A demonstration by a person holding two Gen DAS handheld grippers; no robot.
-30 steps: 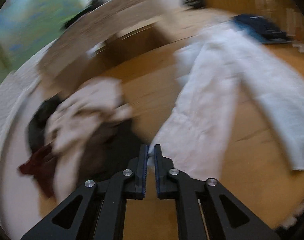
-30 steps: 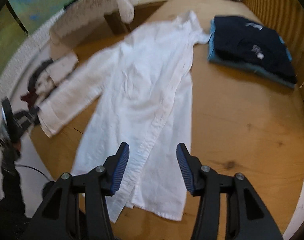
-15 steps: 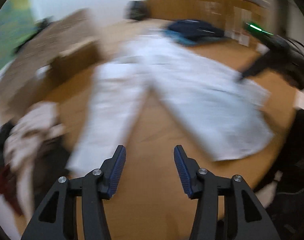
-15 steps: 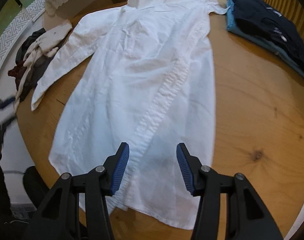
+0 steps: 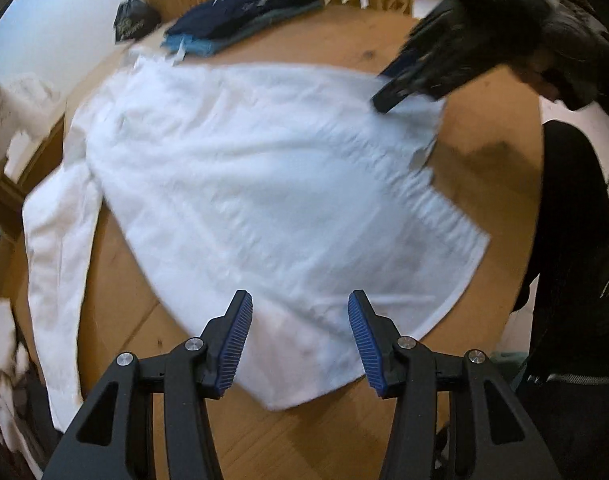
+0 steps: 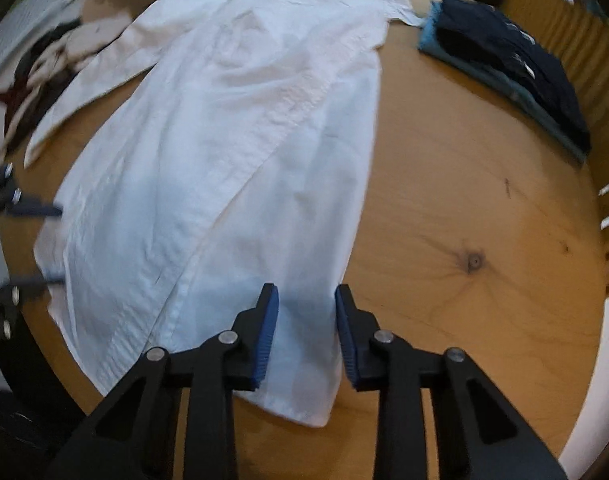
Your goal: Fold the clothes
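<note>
The long white shirt [image 6: 232,128] is seen to be thin woven cloth, matt and finely creased. The round wooden worktop [image 6: 476,240] is shown as smooth, satin-finished pine with knots. The black tongs [image 6: 306,332] are made of matt plastic, fitted with ribbed blue rubbery pads [image 6: 266,336] and shiny metal screws. The folded dark navy clothes [image 6: 512,60] at the far right look soft and matt.

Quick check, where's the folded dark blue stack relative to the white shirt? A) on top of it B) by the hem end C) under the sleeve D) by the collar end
D: the folded dark blue stack lies on the table beside the white shirt collar, opposite the hem.
</note>
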